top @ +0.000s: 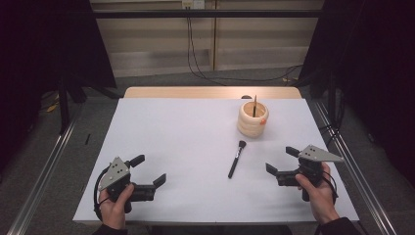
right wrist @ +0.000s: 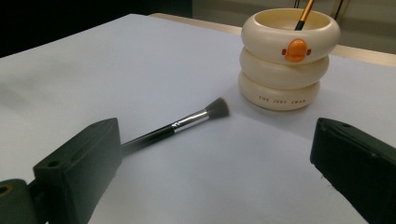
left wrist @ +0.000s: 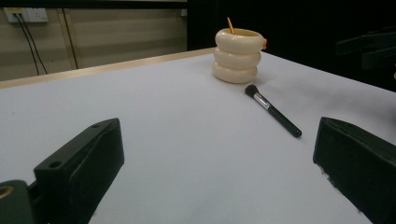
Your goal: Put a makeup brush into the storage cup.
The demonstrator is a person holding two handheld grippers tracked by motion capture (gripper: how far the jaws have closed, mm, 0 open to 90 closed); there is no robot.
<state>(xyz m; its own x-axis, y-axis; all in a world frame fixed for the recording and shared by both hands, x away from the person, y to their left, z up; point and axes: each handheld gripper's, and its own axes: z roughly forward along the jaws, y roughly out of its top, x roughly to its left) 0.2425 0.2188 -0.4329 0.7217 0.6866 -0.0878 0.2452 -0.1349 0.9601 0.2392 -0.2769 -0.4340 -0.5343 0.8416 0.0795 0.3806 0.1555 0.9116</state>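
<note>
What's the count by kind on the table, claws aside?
Makeup brush lying on the table: 1
Cream ringed holder: 1
Thin stick-like handle standing in the holder: 1
Total: 3

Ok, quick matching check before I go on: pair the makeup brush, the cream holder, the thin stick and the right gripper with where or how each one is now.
Things:
1. makeup brush
2. cream ringed holder
3. thin stick
4. right gripper

States:
A. standing inside the holder
B. open, holding nothing, right of the brush
C. lying flat on the white table, bristles toward the holder
D. upright near the table's far right, orange beak on its side

Pairs: 1-C, 2-D, 3-A, 4-B
</note>
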